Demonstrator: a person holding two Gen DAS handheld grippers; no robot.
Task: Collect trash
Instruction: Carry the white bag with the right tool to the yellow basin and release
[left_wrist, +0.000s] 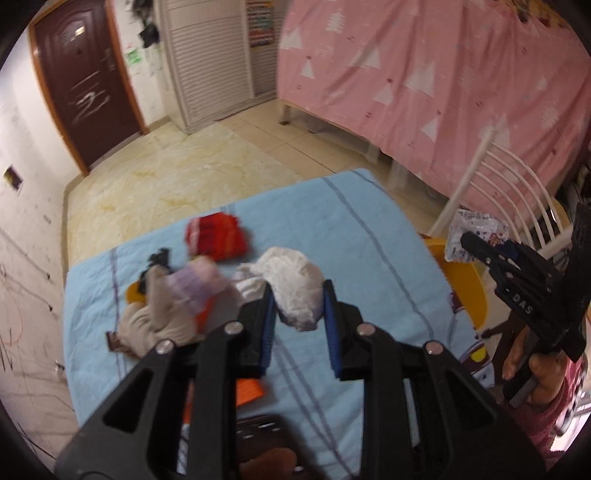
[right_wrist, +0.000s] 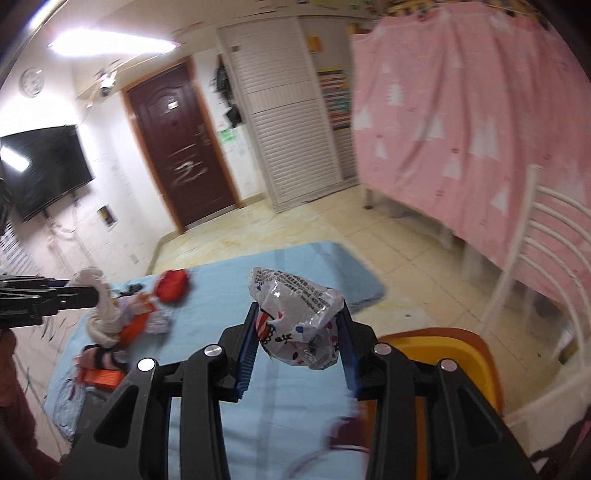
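Clamping: left gripper (left_wrist: 298, 306) jaws on white tissue wad (left_wrist: 291, 284), right gripper (right_wrist: 300, 332) jaws on crumpled plastic wrapper (right_wrist: 299, 317).

This is a lived-in room of a home, a bedroom or bed-sitting room. A dark reddish-brown panelled entry door (right_wrist: 181, 147) in an orange-brown frame stands in a white wall marked with scribbles. Beside it rises a tall white louvred wardrobe (right_wrist: 284, 110). A pink cloth printed with white trees (right_wrist: 461, 110) hangs over a raised bed frame on white legs. The floor is of glossy cream tiles (left_wrist: 166, 173) with yellowish veining. A black flat television (right_wrist: 40, 170) is fixed to the wall, with a round white wall clock (right_wrist: 32, 82) above it. A white metal slatted chair back (right_wrist: 554, 251) stands near a bench covered by a light blue striped quilted cloth (left_wrist: 351, 221).
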